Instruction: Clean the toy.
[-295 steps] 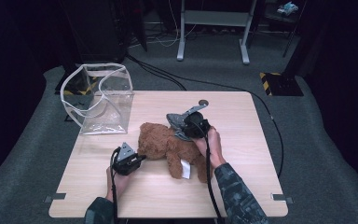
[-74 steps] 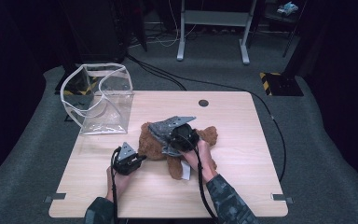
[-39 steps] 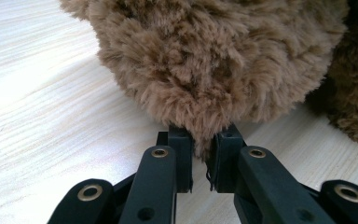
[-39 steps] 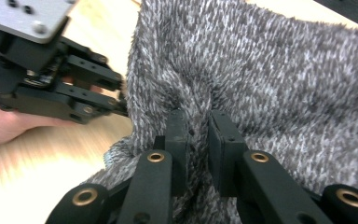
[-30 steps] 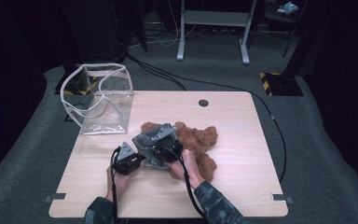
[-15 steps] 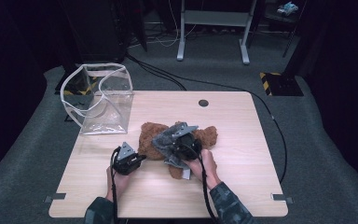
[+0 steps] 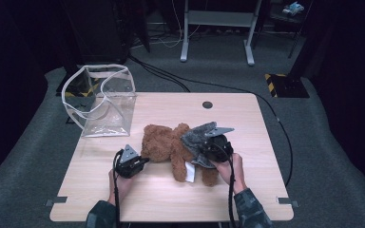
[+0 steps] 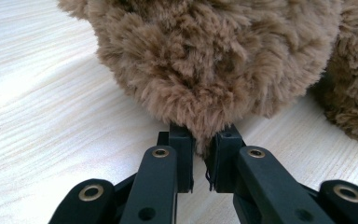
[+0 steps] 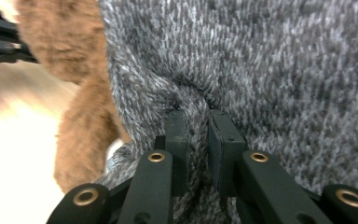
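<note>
Dark room, cables on grey floor, light wooden table (image 7: 266, 190) in the middle. Brown teddy bear (image 7: 164, 142) lies mid-table. Left gripper (image 7: 132, 164), near-left of the bear, is pinched shut on a tuft of its fur (image 8: 200, 116). Right gripper (image 7: 208, 151) is clamped on a fold of grey knit garment (image 9: 261, 70) draped over the bear's right half, white tag (image 7: 190, 172) sticking out near side. Clear plastic bag (image 7: 102, 102) stands open at far left, well apart. Looks like dressing the bear. Risks: left grip is only fur, so a hard pull with the right could slip it and drag the whole bear; the knit could also snag on a limb and bunch up
</note>
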`<state>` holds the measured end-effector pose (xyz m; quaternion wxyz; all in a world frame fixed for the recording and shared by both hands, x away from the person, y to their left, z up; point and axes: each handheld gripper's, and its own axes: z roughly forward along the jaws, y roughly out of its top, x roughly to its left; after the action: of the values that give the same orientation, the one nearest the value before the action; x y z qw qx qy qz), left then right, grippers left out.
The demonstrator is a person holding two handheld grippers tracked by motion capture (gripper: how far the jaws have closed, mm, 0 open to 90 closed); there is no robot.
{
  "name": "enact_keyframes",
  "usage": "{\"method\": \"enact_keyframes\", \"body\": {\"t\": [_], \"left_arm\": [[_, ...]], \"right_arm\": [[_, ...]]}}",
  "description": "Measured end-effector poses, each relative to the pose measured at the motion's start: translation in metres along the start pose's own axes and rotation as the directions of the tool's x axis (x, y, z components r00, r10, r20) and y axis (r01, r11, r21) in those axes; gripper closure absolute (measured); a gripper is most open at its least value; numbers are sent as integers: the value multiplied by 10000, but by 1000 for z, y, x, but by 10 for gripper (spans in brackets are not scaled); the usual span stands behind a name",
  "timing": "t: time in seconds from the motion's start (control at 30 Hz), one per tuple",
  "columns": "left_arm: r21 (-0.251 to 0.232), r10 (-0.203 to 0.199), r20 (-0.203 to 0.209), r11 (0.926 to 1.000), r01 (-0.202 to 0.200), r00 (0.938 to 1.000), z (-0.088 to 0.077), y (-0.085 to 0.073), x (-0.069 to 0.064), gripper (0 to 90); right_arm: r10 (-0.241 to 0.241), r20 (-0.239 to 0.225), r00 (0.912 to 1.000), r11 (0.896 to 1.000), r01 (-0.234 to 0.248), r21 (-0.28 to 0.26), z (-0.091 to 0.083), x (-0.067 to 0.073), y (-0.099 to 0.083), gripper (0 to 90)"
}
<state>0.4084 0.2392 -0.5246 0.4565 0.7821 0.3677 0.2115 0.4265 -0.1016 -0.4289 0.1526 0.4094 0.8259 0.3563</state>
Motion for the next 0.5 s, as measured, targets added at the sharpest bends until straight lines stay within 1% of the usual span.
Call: {"method": "enact_keyframes", "body": {"t": [0.1, 0.17, 0.23, 0.27, 0.33, 0.4, 0.43, 0.5], "left_arm": [[100, 64, 81, 9999, -65, 9999, -1, 0, 1, 822], [113, 77, 66, 9999, -78, 9999, 0, 0, 0, 824], [119, 82, 57, 9999, -83, 9999, 0, 1, 0, 825], [125, 90, 44, 9999, -90, 9999, 0, 1, 0, 825], [76, 97, -5, 9999, -97, 10000, 1, 0, 0, 827], [76, 100, -2, 9999, -100, 9999, 1, 0, 0, 828], [85, 104, -9, 9999, -104, 9999, 1, 1, 0, 828], [91, 108, -5, 9999, -108, 9999, 1, 1, 0, 829]], "right_arm": [[338, 155, 9993, 9994, -338, -27, -1, -11, -7, 799], [548, 236, 9982, 9985, -549, 43, 1, -19, -12, 800], [938, 391, 9948, 9955, -941, 58, 4, -26, -16, 800], [991, 366, 9944, 9949, -997, 147, 6, -30, -19, 800], [1278, 448, 9908, 9913, -1291, 267, 10, -36, -24, 800], [1464, 429, 9883, 9886, -1478, 299, 15, -43, -27, 800], [1528, 417, 9874, 9874, -1544, 359, 17, -45, -28, 800], [1770, 506, 9829, 9822, -1797, 551, 24, -49, -29, 800]]}}
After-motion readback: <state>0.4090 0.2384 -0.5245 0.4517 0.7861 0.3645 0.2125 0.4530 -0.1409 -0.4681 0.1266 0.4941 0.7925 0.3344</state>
